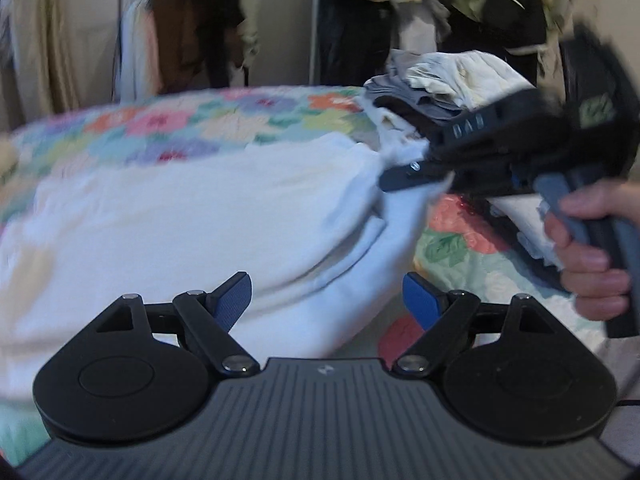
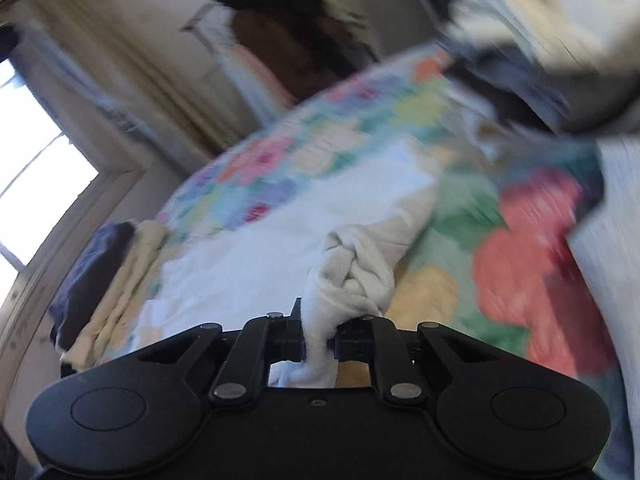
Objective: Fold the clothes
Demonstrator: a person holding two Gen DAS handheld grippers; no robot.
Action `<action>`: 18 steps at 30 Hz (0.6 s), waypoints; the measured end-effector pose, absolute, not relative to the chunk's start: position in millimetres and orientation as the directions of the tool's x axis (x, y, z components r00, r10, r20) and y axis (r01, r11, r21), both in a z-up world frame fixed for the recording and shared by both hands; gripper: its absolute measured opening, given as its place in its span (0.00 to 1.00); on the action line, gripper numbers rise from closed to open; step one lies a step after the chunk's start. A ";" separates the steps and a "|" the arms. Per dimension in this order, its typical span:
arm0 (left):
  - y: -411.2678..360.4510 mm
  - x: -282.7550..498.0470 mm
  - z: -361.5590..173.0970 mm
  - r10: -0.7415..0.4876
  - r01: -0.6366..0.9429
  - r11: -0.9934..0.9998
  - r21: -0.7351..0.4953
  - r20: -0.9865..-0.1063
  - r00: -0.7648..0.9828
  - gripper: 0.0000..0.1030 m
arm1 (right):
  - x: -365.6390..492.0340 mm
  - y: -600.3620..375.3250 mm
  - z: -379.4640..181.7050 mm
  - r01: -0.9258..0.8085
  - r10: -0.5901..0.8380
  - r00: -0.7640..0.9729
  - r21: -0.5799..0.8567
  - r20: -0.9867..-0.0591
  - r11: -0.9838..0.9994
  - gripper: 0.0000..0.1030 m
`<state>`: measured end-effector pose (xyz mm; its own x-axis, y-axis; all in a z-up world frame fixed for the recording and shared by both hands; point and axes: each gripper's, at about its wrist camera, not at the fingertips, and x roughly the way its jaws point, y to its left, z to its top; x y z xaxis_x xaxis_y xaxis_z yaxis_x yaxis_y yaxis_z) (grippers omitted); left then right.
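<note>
A white garment lies spread on the bed's floral quilt, partly folded over itself at its right side. My left gripper is open and empty, low over the garment's near edge. My right gripper is shut on a bunched corner of the white garment and lifts it; in the left wrist view the right gripper holds that corner up at the garment's right edge. Both views are blurred by motion.
A pile of grey, dark and cream clothes sits at the quilt's far right. Folded cream and navy items lie at the bed's left edge. Hanging clothes on a rack stand behind the bed. A window is on the left.
</note>
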<state>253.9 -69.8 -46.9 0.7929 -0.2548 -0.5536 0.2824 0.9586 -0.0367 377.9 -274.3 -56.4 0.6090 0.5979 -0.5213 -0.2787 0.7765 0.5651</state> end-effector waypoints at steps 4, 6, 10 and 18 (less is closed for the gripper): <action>-93.9 272.2 -32.8 -0.286 0.342 0.940 0.013 -0.520 0.805 0.81 | 382.0 -267.8 -36.8 -0.411 0.646 0.586 0.508 -0.489 0.757 0.14; -97.6 285.9 -27.0 -0.345 0.372 0.927 -0.053 -0.508 0.789 0.84 | 392.2 -262.4 -30.0 -0.477 0.663 0.567 0.461 -0.489 0.748 0.14; -103.2 313.4 -25.5 -0.281 0.307 0.951 -0.038 -0.518 0.808 0.85 | 407.2 -258.9 -30.0 -0.510 0.730 0.504 0.523 -0.461 0.683 0.14; -101.0 350.0 -46.9 -0.190 0.215 0.977 -0.017 -0.537 0.822 0.73 | 412.4 -271.4 -44.8 -0.476 0.780 0.450 0.623 -0.434 0.621 0.14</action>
